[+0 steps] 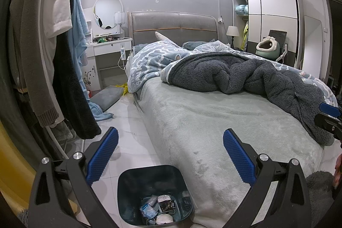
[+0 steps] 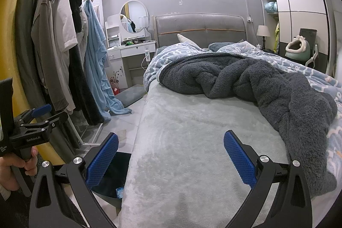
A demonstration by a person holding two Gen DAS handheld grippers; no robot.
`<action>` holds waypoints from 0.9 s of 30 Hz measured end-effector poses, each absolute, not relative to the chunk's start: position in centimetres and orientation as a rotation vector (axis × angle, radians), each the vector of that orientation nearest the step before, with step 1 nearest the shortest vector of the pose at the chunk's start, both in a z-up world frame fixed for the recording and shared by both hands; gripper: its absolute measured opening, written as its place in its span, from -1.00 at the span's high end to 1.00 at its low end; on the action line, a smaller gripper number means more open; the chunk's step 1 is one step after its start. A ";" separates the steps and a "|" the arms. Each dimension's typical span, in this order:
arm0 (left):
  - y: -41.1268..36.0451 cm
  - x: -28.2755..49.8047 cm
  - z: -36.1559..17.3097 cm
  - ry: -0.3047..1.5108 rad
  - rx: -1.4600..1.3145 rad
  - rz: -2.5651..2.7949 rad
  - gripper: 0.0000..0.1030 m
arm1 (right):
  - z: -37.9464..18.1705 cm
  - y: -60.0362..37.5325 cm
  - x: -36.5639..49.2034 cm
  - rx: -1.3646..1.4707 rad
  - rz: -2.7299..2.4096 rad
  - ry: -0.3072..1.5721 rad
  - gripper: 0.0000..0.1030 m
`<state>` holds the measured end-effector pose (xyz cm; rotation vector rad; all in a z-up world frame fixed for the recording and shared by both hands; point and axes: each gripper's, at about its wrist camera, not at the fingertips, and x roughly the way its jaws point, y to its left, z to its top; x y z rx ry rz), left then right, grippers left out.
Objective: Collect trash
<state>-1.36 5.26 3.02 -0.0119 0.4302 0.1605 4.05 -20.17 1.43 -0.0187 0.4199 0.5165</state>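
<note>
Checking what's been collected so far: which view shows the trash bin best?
The left wrist view: the trash bin sits open below the camera, wrappers visible inside. The right wrist view catches only a dark corner beside the bed.

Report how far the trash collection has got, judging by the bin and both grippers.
Done: the dark bin on the floor beside the bed already holds crumpled wrappers and tissues. In hand: nothing; the left gripper and right gripper are both open and empty. Left: yellow scraps lie on the floor near the dressing table, whose top looks cluttered; whether that is trash I cannot tell.
</note>
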 end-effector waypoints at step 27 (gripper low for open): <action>5.3 -1.3 2.9 0.433 -0.016 0.157 -0.94 | 1.4 -20.1 4.0 -0.017 0.515 0.420 -0.94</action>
